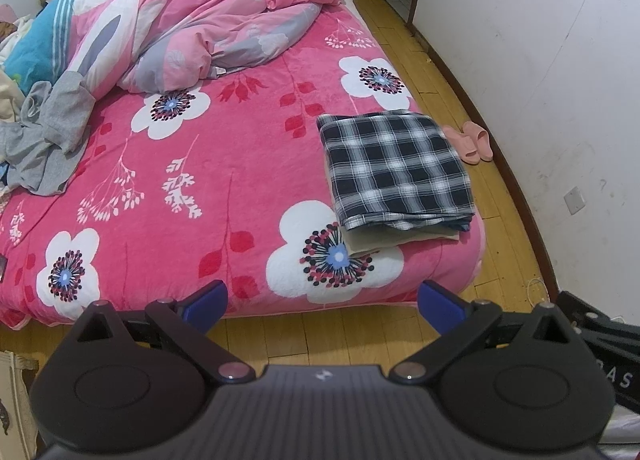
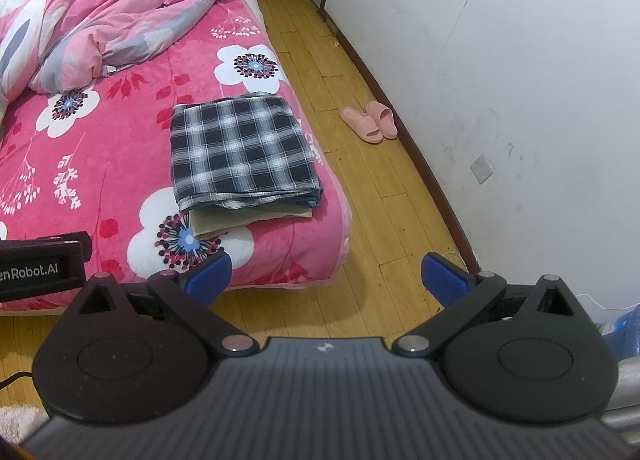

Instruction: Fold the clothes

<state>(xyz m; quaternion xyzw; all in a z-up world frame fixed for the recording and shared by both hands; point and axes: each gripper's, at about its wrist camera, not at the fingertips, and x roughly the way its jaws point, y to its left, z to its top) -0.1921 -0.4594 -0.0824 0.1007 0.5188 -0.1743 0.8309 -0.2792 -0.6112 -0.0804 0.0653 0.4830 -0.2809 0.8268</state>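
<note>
hovering off the foot of the bed, the left black two-finger gripper with blue pads (image 1: pixel 322 300) is held level above the yellow wooden plank floor (image 1: pixel 328 330), its jaws spread wide with nothing between them. the right black two-finger gripper with blue pads (image 2: pixel 326 274) sits at much the same height, further toward the white scuffed wall (image 2: pixel 520 79), also spread wide and holding nothing; its fingers frame bare floor just past the bed's corner.

the folded navy-and-white plaid garment (image 1: pixel 394 169) lies flat as a neat rectangle on the pink fleece bedspread with white flowers (image 1: pixel 192 195), near the bed's corner on the wall side. it rests on top of a folded beige garment (image 2: pixel 236 221), whose edge sticks out at the near side, with a sliver of blue cloth showing at one corner. a crumpled grey garment (image 1: pixel 48 139) lies unfolded at the bed's far left edge, well apart from the stack. a rumpled pink floral duvet (image 1: pixel 208 7) is heaped at the head end, and a pair of pink slippers (image 2: pixel 370 121) sits on the floor by the wall.
</note>
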